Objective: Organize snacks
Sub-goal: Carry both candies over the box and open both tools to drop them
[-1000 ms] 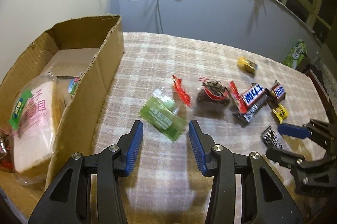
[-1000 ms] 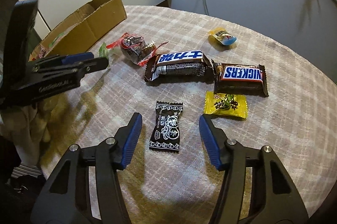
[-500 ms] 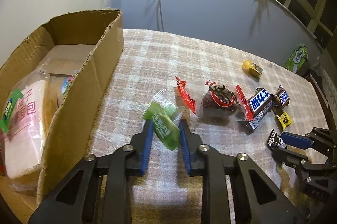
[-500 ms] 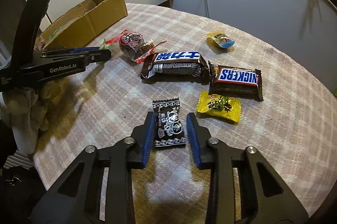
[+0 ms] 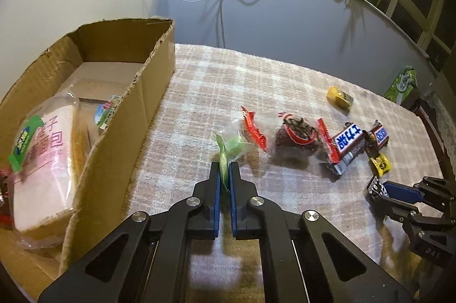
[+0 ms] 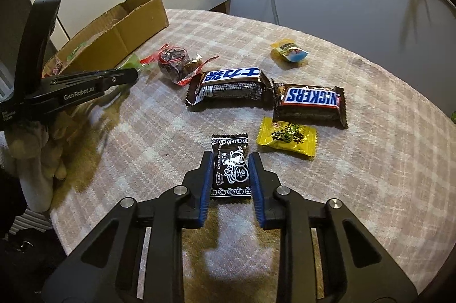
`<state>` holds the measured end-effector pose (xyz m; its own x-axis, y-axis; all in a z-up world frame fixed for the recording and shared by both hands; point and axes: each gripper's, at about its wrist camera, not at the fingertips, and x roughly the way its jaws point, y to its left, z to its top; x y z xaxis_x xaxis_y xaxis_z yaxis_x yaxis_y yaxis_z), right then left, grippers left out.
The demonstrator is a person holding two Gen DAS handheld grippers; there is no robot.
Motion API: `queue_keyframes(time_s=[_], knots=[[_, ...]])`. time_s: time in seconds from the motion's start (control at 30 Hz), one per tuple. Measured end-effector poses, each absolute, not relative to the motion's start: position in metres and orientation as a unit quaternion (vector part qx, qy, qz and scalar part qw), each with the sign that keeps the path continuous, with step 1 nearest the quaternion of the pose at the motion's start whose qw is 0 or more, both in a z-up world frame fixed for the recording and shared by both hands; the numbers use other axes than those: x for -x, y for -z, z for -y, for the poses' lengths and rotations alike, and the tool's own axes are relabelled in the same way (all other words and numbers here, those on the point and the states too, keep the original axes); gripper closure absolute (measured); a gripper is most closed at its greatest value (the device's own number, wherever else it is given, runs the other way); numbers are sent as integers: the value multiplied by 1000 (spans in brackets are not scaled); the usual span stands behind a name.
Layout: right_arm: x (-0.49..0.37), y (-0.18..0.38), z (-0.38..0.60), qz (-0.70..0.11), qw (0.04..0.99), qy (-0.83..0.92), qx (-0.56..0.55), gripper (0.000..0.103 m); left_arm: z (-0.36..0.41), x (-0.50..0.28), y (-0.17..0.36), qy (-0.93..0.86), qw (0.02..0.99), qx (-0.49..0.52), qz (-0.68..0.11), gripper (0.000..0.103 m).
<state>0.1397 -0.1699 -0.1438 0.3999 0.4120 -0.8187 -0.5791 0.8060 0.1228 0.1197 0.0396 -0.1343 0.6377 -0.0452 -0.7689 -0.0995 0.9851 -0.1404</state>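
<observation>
The green candy (image 5: 228, 152) is pinched by the left tool (image 5: 224, 177); the cardboard box (image 5: 136, 103) lies to its left. The black candy (image 6: 230, 169) is bracketed lengthwise by the narrowed right tool (image 6: 230, 174).

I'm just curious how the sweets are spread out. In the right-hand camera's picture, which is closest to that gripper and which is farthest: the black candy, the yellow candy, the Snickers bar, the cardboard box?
From the right gripper:
1. Black candy, between its fingers.
2. Yellow candy, just ahead, to the right.
3. Snickers bar, right behind the yellow candy.
4. Cardboard box, far left at the table's edge.
</observation>
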Motion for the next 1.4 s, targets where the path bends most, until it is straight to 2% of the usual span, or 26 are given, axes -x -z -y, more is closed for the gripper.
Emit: queue_keyframes(time_s=[0.63, 1.0, 1.4], knots=[[-130, 81, 149, -406, 855, -311, 82, 77, -55, -80, 86, 8, 922, 103, -374, 99], [-143, 51, 82, -376, 851, -357, 77, 77, -94, -68, 68, -17, 930, 104, -351, 99], [-168, 45, -5, -369, 834, -400, 89, 77, -143, -72, 63, -54, 933, 107, -338, 99]])
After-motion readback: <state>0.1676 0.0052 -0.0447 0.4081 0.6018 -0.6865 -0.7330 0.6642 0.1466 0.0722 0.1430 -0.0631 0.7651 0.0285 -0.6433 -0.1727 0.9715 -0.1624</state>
